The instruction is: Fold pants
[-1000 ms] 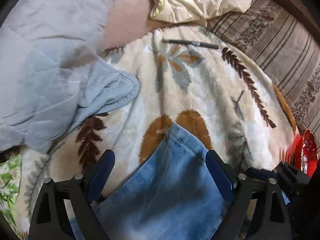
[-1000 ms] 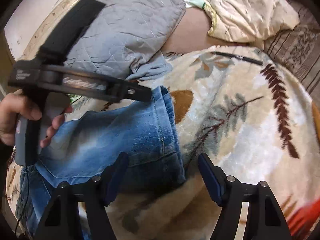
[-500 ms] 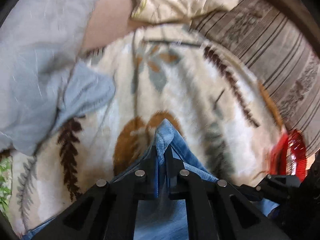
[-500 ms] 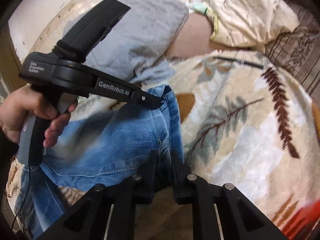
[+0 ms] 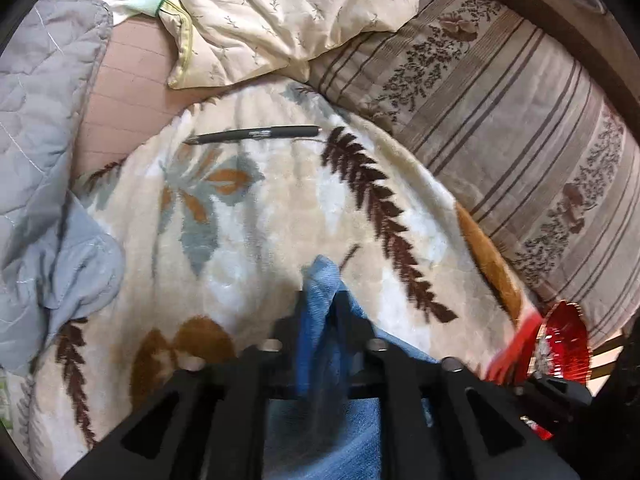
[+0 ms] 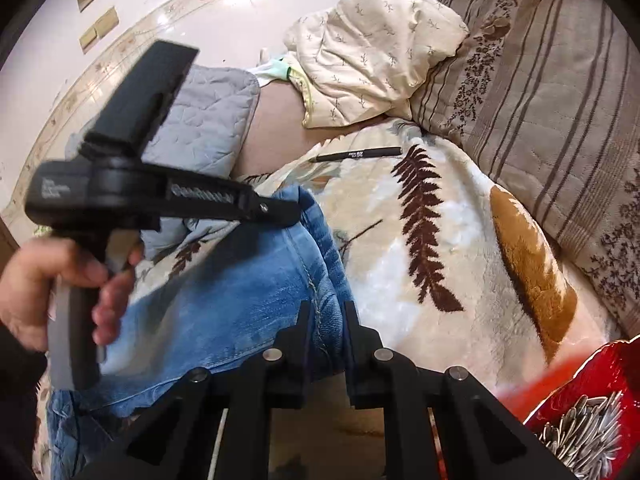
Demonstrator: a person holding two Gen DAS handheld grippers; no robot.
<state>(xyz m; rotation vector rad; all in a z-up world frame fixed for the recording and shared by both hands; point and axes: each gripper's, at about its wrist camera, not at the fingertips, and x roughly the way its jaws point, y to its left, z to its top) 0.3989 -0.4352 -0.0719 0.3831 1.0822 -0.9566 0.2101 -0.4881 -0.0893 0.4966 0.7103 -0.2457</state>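
Observation:
The blue denim pants (image 6: 224, 300) lie on a cream blanket with leaf print (image 6: 424, 248). My right gripper (image 6: 325, 312) is shut on the near corner of the pants' end. My left gripper (image 5: 320, 304) is shut on the far corner of the same end, a bunch of denim (image 5: 320, 280) sticking up between its fingers. In the right wrist view the left gripper (image 6: 288, 210) comes in from the left, held by a hand (image 6: 52, 280), with the denim edge lifted off the blanket.
A black pen (image 5: 256, 134) lies on the blanket ahead. A grey quilted cover (image 5: 36, 128) is at the left, a cream floral pillow (image 5: 280, 12) at the back, a striped cushion (image 5: 520, 128) at the right. A red bag of sunflower seeds (image 6: 584, 420) sits at the near right.
Both grippers went from open around the pants' end to shut on it. They have since lifted the denim edge and carried it forward over the blanket, toward the pen.

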